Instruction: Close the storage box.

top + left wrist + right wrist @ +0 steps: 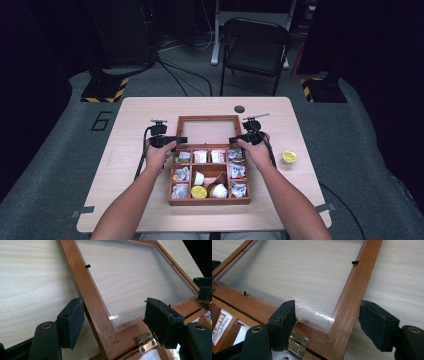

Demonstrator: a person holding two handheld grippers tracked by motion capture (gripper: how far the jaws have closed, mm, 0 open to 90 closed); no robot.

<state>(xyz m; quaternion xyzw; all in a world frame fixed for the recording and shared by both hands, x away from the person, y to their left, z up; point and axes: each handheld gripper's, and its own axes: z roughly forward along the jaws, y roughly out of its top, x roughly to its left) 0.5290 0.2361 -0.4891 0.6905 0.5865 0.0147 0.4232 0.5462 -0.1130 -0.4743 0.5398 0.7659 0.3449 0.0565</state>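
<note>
A wooden compartment box point(209, 202) sits mid-table with its lid point(208, 118) swung back flat on the table behind it. The lid is a wooden frame point(85, 287) around a clear pane. My left gripper point(181, 140) straddles the lid's left corner by the brass hinge point(146, 341). Its jaws stand apart around the frame point(116, 323), with no pad pressing on it. My right gripper point(234, 140) straddles the opposite corner point(330, 323); one pad is over the hinge rail, the other outside the frame point(355, 287), with a gap. Both are open.
The box holds several wrapped packets, small cups and a yellow-lidded cup point(198, 191). Another yellow-lidded cup point(289, 157) stands on the table to the right. A small black disc point(239, 109) lies behind the lid. A folding chair point(255, 45) stands beyond the table.
</note>
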